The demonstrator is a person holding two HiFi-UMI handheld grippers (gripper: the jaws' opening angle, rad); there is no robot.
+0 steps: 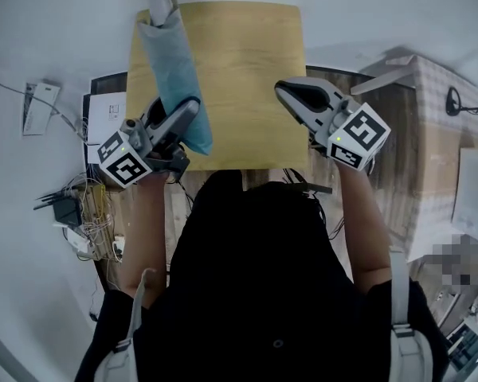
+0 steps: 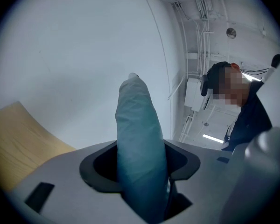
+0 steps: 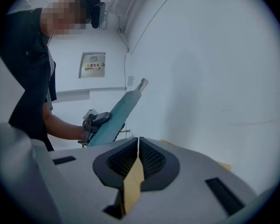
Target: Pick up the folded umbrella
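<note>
The folded umbrella (image 1: 171, 62) is in a teal sleeve with a grey end pointing up and away. My left gripper (image 1: 187, 114) is shut on its lower part and holds it in the air over the left side of the wooden table (image 1: 247, 62). In the left gripper view the umbrella (image 2: 137, 134) stands between the jaws of the left gripper (image 2: 140, 171) and rises against the white wall. My right gripper (image 1: 283, 90) hovers over the table's right side, shut on nothing. In the right gripper view, its jaws (image 3: 137, 153) meet, and the umbrella (image 3: 123, 107) slants at the left.
Cables and a power strip (image 1: 72, 209) lie on the floor at the left, beside a white paper (image 1: 41, 106). A cardboard box (image 1: 438, 134) stands at the right. A white wall runs behind the table. A wall panel (image 3: 92, 65) hangs at the far side.
</note>
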